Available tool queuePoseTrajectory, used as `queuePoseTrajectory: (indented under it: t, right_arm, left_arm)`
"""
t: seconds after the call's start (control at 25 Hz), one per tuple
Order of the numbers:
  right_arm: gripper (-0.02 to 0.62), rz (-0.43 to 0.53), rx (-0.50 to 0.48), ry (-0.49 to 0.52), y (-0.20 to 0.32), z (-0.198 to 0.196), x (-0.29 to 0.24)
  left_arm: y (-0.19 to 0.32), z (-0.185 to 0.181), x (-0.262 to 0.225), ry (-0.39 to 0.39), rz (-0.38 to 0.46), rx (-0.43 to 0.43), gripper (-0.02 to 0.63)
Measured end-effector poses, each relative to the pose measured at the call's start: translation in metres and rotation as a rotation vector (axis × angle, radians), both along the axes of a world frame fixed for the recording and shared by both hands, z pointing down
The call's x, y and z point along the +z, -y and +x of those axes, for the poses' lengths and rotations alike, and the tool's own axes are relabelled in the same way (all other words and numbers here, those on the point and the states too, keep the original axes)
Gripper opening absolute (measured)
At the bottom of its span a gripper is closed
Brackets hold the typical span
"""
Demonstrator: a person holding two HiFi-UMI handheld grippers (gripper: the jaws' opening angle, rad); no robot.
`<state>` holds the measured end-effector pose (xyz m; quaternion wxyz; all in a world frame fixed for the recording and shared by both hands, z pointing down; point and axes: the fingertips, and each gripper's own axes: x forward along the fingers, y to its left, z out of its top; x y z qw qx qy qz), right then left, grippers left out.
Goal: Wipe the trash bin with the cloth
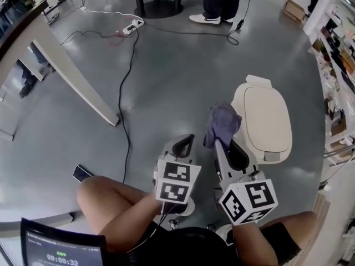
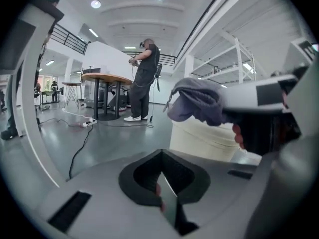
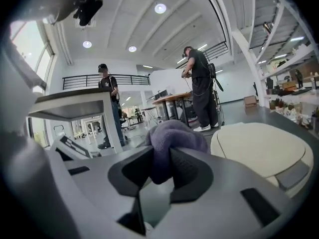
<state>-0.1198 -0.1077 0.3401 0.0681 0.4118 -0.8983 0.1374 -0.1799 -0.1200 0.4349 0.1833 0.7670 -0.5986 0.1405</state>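
Note:
The cream trash bin (image 1: 266, 118) stands on the grey floor at the right with its lid down. My right gripper (image 1: 223, 143) is shut on a purple-grey cloth (image 1: 222, 123), holding it bunched just left of the bin, apart from it. The right gripper view shows the cloth (image 3: 172, 138) pinched in my right gripper (image 3: 160, 166), with the bin lid (image 3: 259, 148) close to the right. My left gripper (image 1: 183, 146) hovers beside it, shut with nothing in it. In the left gripper view, that gripper (image 2: 160, 171) points past the cloth (image 2: 197, 101) and bin (image 2: 209, 138).
A black cable (image 1: 125, 93) runs across the floor from a power strip (image 1: 133, 26). A slanted white table leg (image 1: 72, 76) stands at the left and a phone (image 1: 82, 174) lies near my knee. A person (image 1: 219, 4) stands at the back; shelves (image 1: 338, 54) line the right.

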Motion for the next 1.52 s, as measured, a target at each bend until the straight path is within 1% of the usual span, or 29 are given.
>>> queuePoseTrajectory:
  t: [0.08, 0.2, 0.32, 0.56, 0.76, 0.92, 1.04, 1.24, 1.52]
  right_arm:
    - [0.092, -0.022, 0.032, 0.005, -0.004, -0.006, 0.013]
    - [0.092, -0.081, 0.065, 0.017, -0.014, -0.002, 0.040]
    - [0.092, -0.127, 0.096, -0.003, -0.022, 0.006, 0.068]
    - [0.092, -0.209, 0.255, 0.020, -0.025, 0.042, 0.114]
    - [0.092, -0.194, 0.321, 0.021, -0.022, 0.058, 0.123]
    - [0.092, -0.187, 0.374, 0.073, -0.015, 0.069, 0.124]
    - [0.092, -0.177, 0.394, 0.090, -0.011, 0.073, 0.126]
    - [0.092, -0.224, 0.435, 0.096, -0.009, 0.084, 0.144]
    - [0.092, -0.287, 0.467, 0.048, -0.009, 0.095, 0.181]
  left_arm:
    - [0.004, -0.011, -0.004, -0.014, 0.010, -0.011, 0.000]
    - [0.005, -0.017, -0.006, -0.016, 0.015, -0.029, 0.000]
    - [0.004, -0.019, -0.006, -0.032, 0.007, -0.036, 0.000]
    - [0.000, -0.013, -0.008, -0.032, 0.017, -0.026, 0.000]
    - [-0.003, -0.004, -0.005, -0.031, 0.009, 0.000, 0.000]
    - [-0.003, 0.006, -0.003, -0.031, 0.007, 0.022, 0.000]
    - [-0.004, 0.010, 0.000, -0.031, 0.006, 0.027, 0.000]
    - [-0.009, 0.014, 0.009, -0.027, -0.013, 0.041, 0.000]
    - [-0.010, 0.020, 0.015, -0.019, -0.032, 0.059, 0.000]
